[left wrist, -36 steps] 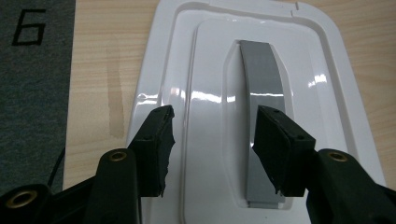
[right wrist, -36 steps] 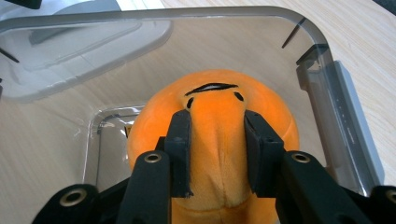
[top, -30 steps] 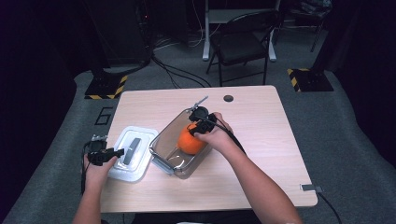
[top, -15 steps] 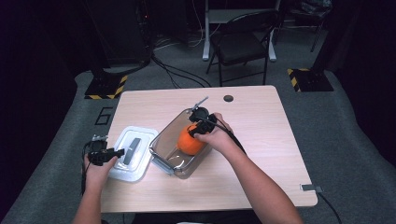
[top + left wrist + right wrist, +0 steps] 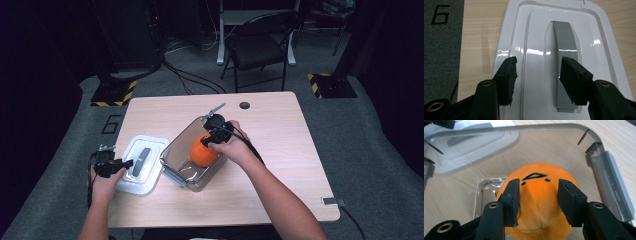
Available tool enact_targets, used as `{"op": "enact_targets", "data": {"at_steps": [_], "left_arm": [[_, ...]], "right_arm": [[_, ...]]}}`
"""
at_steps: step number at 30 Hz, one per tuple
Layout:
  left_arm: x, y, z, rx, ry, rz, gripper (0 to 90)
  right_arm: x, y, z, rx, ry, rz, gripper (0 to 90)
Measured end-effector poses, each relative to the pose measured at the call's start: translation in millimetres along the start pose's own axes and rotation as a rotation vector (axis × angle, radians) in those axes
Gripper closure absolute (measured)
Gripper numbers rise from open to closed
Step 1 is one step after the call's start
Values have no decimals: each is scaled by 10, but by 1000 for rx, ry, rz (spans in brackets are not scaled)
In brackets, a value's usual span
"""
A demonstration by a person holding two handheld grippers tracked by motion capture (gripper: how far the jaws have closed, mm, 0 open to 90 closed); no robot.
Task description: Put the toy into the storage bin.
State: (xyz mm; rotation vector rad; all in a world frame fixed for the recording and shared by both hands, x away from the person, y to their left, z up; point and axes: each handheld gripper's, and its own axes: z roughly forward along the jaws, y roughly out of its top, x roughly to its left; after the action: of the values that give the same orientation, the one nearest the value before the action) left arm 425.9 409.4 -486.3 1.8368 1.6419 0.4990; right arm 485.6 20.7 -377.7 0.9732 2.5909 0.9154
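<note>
The right gripper (image 5: pixel 537 200) is pinching the orange plush toy (image 5: pixel 539 207) inside the clear container (image 5: pixel 172 152); it looks soft and light. The left gripper (image 5: pixel 537 77) is hovering, jaws apart, over the white lid (image 5: pixel 534 37).

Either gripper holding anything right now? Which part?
Right gripper pinches the orange plush toy on its upper front. Left gripper is open over the white lid, holding nothing.

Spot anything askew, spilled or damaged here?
Nothing spilled or broken. The clear container sits at an angle to the table edges, its white lid off, flat beside it. The right gripper pinches an orange plush toy inside it.
</note>
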Motion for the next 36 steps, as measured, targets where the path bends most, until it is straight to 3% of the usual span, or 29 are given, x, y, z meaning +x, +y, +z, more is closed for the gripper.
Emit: {"op": "enact_targets", "data": {"at_steps": [6,21,28,36], "left_arm": [[-1,-2,0,2,2,0,467],[-52,2,28,7,5,8,467],[-107,18,30,2,9,30,467],[-123,26,15,6,8,27,467]], "right_arm": [[-22,1,-128,-49,9,15,518],[-104,-130,-334,-96,-6,16,511],[-158,-212,-466,-136,-4,33,511],[-245,-321,-628,-173,-44,59,505]]}}
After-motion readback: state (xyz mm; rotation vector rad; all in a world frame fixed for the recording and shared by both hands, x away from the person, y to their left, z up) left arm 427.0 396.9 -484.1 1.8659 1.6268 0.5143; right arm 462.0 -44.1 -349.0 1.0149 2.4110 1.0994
